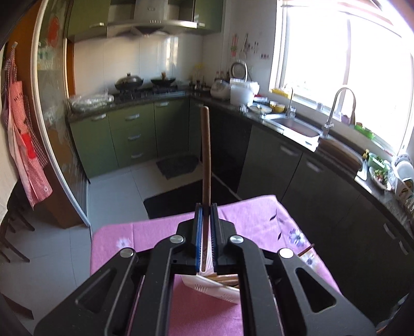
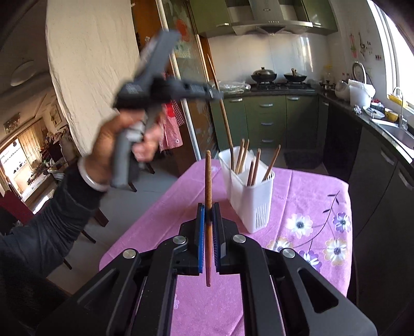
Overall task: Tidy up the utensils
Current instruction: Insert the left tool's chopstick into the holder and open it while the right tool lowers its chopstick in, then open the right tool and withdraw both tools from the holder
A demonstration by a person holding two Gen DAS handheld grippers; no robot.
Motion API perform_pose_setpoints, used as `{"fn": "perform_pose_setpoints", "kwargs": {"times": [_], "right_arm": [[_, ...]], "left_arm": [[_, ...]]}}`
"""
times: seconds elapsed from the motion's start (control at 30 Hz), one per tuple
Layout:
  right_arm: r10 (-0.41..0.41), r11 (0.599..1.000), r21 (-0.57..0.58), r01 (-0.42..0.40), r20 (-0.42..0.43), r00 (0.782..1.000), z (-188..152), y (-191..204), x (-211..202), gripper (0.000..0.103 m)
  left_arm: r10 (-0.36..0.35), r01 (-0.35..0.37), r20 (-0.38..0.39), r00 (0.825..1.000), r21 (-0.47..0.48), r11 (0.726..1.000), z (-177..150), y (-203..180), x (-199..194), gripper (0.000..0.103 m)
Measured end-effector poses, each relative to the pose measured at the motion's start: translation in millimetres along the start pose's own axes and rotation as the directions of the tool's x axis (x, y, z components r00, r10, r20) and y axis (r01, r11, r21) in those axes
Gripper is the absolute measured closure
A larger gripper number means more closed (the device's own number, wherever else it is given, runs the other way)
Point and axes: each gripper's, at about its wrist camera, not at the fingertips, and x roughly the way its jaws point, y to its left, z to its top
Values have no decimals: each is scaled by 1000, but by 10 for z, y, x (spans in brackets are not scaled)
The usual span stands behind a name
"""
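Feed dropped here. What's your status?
Left gripper, right gripper each shut on one chopstick. White holder upright on pink cloth. Nothing in the way.

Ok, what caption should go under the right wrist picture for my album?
Right claw pinches a chopstick above the purple tablecloth, near the white holder of chopsticks.

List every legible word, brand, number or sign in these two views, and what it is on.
None can be read.
Range hood: a small badge, too small to read.
Red-checked apron: lettering near the top, blurred.
Left gripper: a pale label patch on its body, motion-blurred.
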Motion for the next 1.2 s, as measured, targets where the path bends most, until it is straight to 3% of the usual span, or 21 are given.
{"fn": "perform_pose_setpoints", "kwargs": {"times": [0.17, 0.27, 0.37, 0.47, 0.6, 0.97, 1.2], "right_arm": [[4, 1000, -14, -3, 88, 996, 373, 49, -215, 97], [8, 1000, -24, -5, 132, 991, 620, 85, -271, 97], [1, 1000, -18, 2, 185, 983, 909, 95, -279, 97], [-14, 1000, 0, 14, 224, 975, 1144, 70, -265, 97], [-83, 997, 22, 81, 249, 965, 1383, -36, -93, 97], [-189, 980, 81, 180, 116, 975, 1244, -483, 808, 96], [-179, 981, 77, 176, 27, 984, 960, -592, 1207, 96]], "left_arm": [[8, -8, -72, 997, -9, 1000, -263, 65, 282, 94], [27, -26, -65, 998, 3, 1000, -388, 90, 259, 80], [34, -34, 21, 999, -16, 999, -471, 154, -11, 71], [61, -58, 127, 990, -32, 998, -561, 197, -390, 53], [103, -100, 216, 971, -22, 995, -781, 236, -844, 50], [205, -195, 233, 951, -64, 979, -1589, 397, -1388, 36], [204, -193, 186, 961, -76, 978, -1798, 405, -1334, 34]]}}
